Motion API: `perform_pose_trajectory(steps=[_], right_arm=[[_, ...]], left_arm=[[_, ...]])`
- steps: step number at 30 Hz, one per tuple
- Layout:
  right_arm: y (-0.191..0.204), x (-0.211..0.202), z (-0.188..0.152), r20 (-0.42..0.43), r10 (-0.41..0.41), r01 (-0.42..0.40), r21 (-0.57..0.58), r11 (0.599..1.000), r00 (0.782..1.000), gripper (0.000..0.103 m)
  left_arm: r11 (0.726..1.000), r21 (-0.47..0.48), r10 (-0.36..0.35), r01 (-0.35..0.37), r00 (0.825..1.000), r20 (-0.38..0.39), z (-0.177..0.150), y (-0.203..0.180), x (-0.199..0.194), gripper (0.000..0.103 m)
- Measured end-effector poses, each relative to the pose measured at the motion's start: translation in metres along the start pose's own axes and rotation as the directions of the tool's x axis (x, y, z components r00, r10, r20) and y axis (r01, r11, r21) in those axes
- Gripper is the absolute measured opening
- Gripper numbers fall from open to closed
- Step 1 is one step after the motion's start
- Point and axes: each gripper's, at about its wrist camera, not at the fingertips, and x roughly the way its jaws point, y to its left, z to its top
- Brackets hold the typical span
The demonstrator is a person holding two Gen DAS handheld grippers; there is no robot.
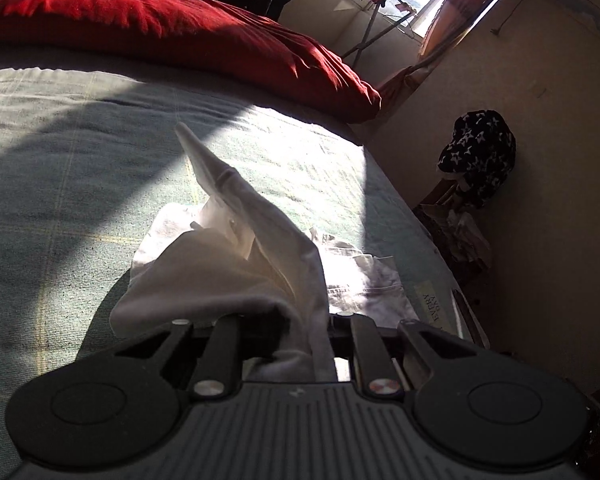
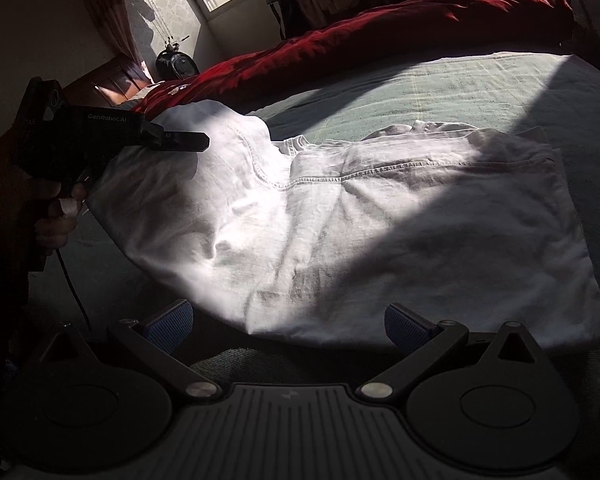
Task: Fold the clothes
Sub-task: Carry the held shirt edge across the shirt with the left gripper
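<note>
A: Left gripper (image 2: 196, 142)?
B: Clamped on the white T-shirt (image 2: 340, 232), soft wrinkled cotton, at the green bed sheet's (image 2: 440, 84) near edge.
A: Right gripper (image 2: 288, 326)?
B: Wide, blue pads (image 2: 406, 326) bare.

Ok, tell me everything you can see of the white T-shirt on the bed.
The white T-shirt looks like thin, creased cotton with stitched seams. Most of it lies spread on the green checked bedspread, partly in sunlight, partly in shadow. One side is lifted off the bed: the left gripper has its jaws shut on a bunched fold, and the cloth drapes from it. The right gripper hovers open at the near edge, not gripping the shirt.
</note>
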Motion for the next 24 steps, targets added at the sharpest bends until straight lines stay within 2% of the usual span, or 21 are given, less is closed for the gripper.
perform_pose_trajectory(steps=[6,14,24], right_arm=[[-0.011,-0.013,-0.002,0.027,0.012,-0.013,0.015,1.0,1.0,0.103],[-0.03,-0.029,-0.009,0.051,0.008,-0.011,0.051,0.999,0.999,0.103],[-0.047,-0.049,-0.011,0.081,-0.023,0.018,0.065,0.998,0.996,0.103]], left_arm=[[0.999,-0.014,-0.043,0.043,0.999,-0.009,0.01,-0.024,0.011,0.013],[0.994,0.024,-0.106,0.107,0.994,-0.016,0.022,-0.067,0.034,0.013],[0.988,0.055,-0.141,0.146,0.987,-0.081,0.025,-0.108,0.082,0.013]])
